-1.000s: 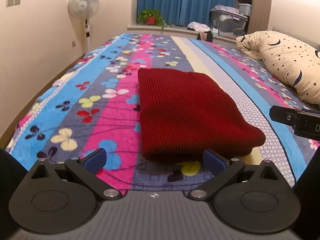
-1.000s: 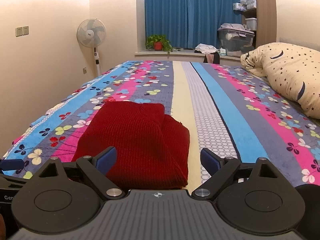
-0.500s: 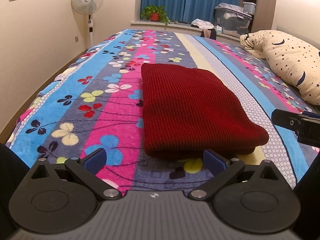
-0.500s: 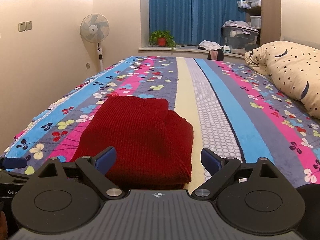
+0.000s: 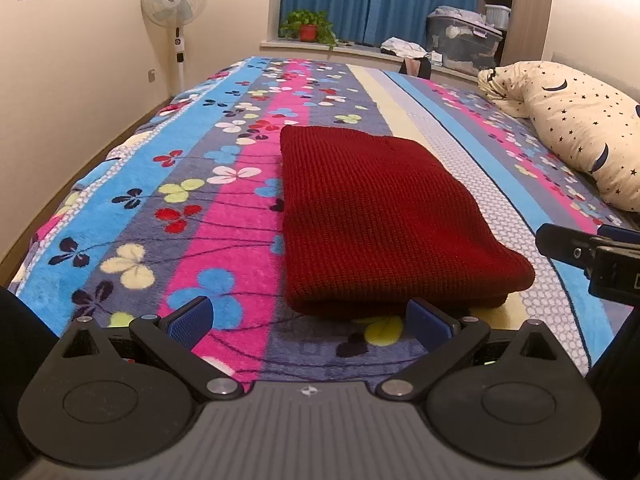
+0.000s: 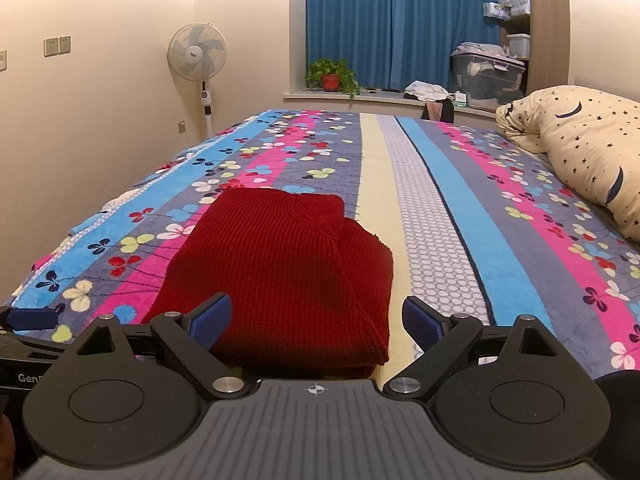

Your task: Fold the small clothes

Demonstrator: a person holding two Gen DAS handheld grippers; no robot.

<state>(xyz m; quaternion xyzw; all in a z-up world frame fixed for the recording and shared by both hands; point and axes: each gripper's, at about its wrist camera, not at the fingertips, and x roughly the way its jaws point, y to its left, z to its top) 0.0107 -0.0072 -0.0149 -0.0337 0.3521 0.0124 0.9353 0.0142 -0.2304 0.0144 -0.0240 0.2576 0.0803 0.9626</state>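
Note:
A dark red knitted garment (image 5: 376,216) lies folded into a rectangle on the striped flowered bedspread (image 5: 192,184). In the left wrist view my left gripper (image 5: 308,318) hovers open just short of the garment's near edge, its blue pads empty. The right wrist view shows the same garment (image 6: 280,268) from its right end. My right gripper (image 6: 316,318) is open above that near edge, with nothing between its pads. The right gripper's tip (image 5: 588,252) pokes in at the right of the left wrist view.
A star-patterned pillow (image 5: 580,128) lies along the bed's right side. A standing fan (image 5: 176,4) is by the left wall. A potted plant (image 6: 332,76), loose clothes and a storage box (image 6: 488,76) sit on the windowsill behind blue curtains.
Both grippers have drawn back and risen a little from the garment, staying open. The garment has not moved.

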